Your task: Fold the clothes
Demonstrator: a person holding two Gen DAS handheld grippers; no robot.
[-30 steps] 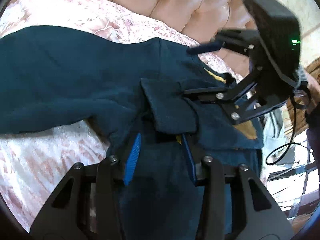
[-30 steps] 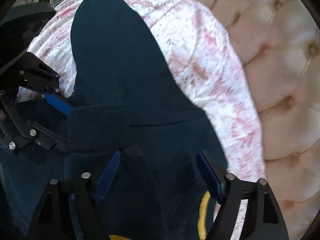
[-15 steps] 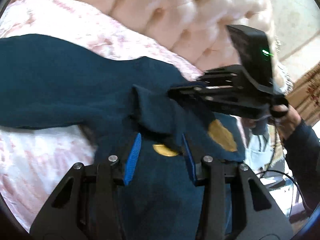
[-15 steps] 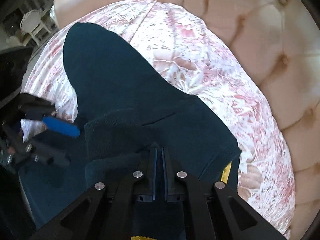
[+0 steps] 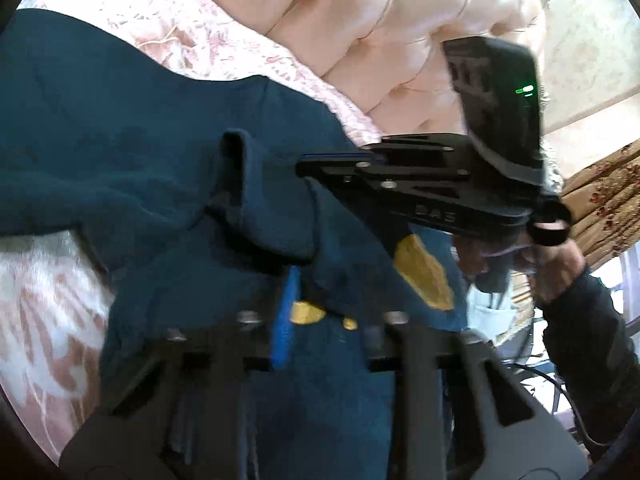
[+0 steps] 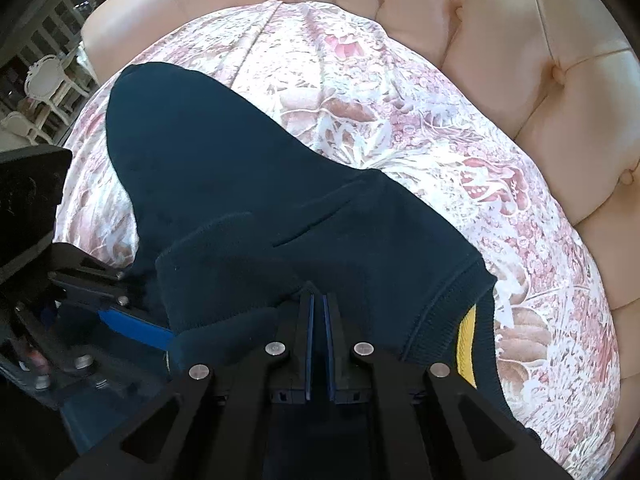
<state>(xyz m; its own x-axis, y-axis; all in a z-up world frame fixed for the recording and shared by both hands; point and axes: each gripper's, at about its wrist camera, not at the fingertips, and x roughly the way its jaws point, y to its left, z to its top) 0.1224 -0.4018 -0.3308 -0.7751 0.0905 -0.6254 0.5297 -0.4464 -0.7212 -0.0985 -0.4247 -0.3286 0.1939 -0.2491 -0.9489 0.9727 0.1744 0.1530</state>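
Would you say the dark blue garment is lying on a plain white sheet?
No, the dark blue garment lies on a bedspread with a pink and white floral pattern.

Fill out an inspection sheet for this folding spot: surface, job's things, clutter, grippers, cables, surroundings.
Surface: floral pink bedspread, free of the garment along the headboard side.
Job's things: dark teal garment spread over the bedspread, a fold bunched up between the two grippers; yellow stripe at its ribbed hem.
Clutter: nothing seen.
Grippers: right gripper shut, its blue pads pinching the garment's fabric. Left gripper closing on a fold of the garment; the picture is blurred there.
Cables: a dark cable hangs beside the sleeve of the person's right arm.
Surroundings: tufted peach headboard; patterned curtain; white chairs in the background.
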